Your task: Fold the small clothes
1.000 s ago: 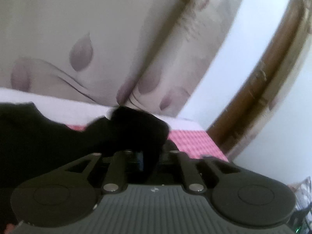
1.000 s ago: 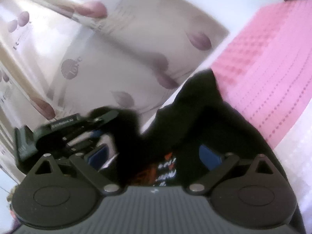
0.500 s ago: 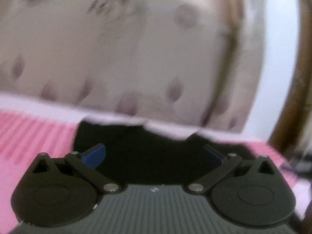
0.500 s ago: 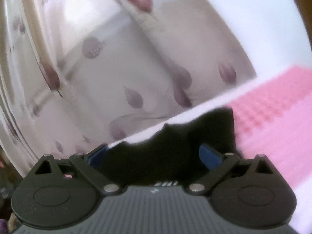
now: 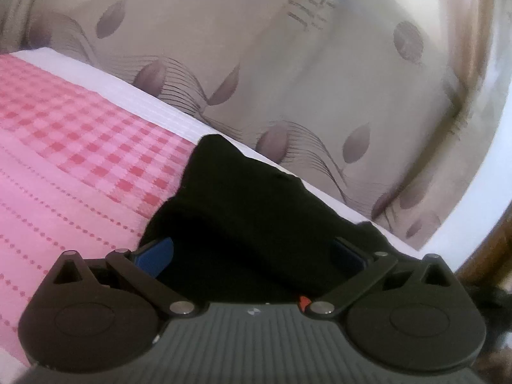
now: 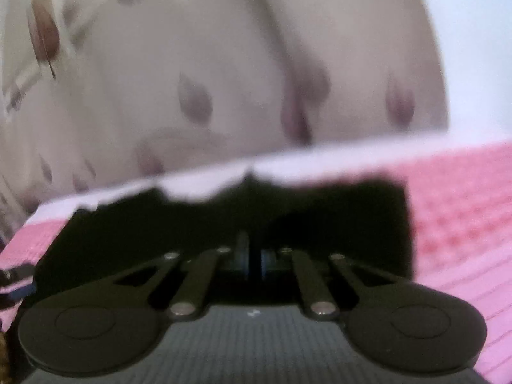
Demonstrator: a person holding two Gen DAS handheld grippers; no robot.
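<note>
Left wrist view: the left gripper (image 5: 252,256), a black two-finger tool with blue pads, stands with its jaws fully apart. The small black fabric garment (image 5: 256,211) lies beneath and between the blue pads (image 5: 156,254), which do not press on it. One second ago these jaws were drawn in on a bunched fold of the same garment; half a second ago they had already spread wide, and they are as wide now. The garment now lies flatter, with one pointed corner reaching toward the far edge of the bed.

The garment rests on the pink-and-red checked bedcover (image 5: 80,147), close to the white band (image 5: 134,92) along the bed's far edge. Behind that edge hangs a beige curtain with mauve leaf print (image 5: 288,64).

Right wrist view, blurred: the right gripper (image 6: 252,259) has its jaws drawn together, the blue pads nearly meeting with a thin dark strip between them. Whether that strip is garment cloth cannot be told from the blur. Half a second ago these jaws stood wide apart over the garment. The black garment (image 6: 336,214) spreads across the bedcover (image 6: 464,198) just ahead of the gripper, its far hem near the bed's white far edge.
</note>
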